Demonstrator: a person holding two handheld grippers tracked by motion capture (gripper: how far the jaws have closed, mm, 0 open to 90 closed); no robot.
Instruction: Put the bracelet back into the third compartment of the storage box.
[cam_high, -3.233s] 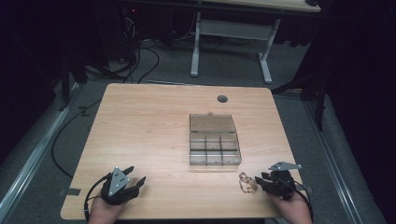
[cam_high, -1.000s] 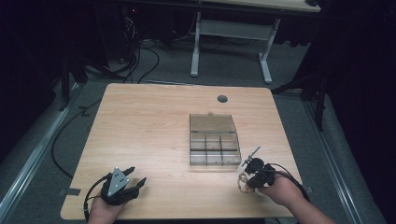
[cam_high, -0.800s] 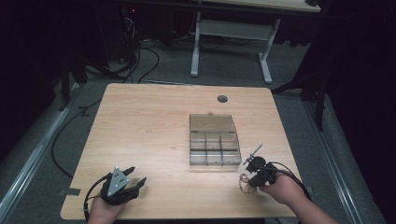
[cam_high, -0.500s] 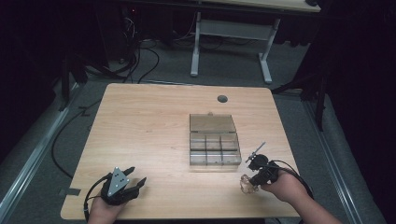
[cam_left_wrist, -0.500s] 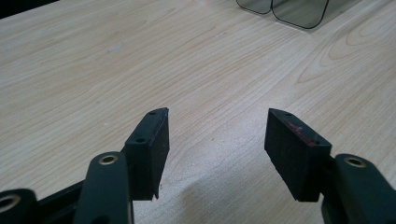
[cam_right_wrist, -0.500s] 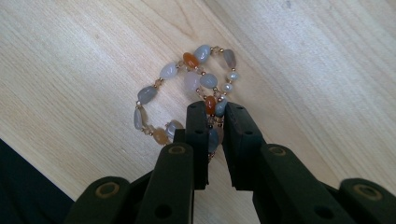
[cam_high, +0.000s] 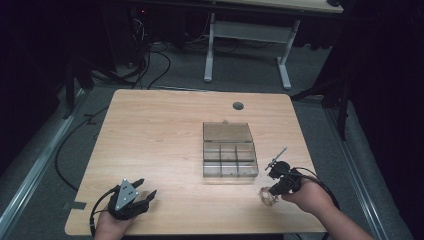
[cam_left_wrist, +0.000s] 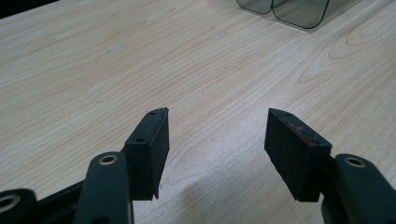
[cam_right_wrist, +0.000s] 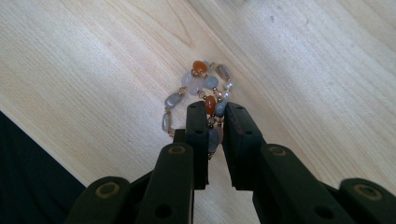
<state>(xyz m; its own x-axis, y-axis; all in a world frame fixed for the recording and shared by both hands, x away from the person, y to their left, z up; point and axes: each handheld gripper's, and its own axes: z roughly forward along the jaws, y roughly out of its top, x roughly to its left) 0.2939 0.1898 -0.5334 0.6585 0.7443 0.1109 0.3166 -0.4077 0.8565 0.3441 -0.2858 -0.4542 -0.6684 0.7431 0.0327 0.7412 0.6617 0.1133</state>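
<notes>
Since 3.2 s earlier, the right tongs (cam_high: 274, 186) had tipped downward over the bead bracelet (cam_high: 269, 196), which had stayed on the same patch of bench near the front right corner; the left tongs (cam_high: 145, 196) had not shifted.

Bracelet: a small loop of rounded beads, pale grey-blue, milky white and orange, with tiny gold-coloured spacers between them. In the right gripper view it (cam_right_wrist: 201, 95) lay bunched on the wood, partly doubled over itself. Beads looked smooth and glossy. It sat just in front of the box's front right corner, apart from it.

Right tongs (cam_right_wrist: 215, 116): jaws drawn nearly together, a narrow slot left between them, with a few beads of the bracelet caught in that slot. Jaw tips pointed down at the bench surface. Whether the loop was lifted or lying on the wood, I could not tell. Jaws matte black, blocky, with small screw holes; brass-coloured pivots on the arms behind.

Left tongs (cam_left_wrist: 215, 135): jaws spread wide, nothing between them, hovering low over bare wood near the front left corner. One pad carried faint reddish marks.

Compartment box (cam_high: 229, 150): clear smoky plastic, rectangular, lid laid open behind it, front half split into small square cells. Centre of the bench (cam_high: 160, 135), pale wood-grain laminate, with a round dark grommet hole (cam_high: 238, 106) near the far edge.
</notes>
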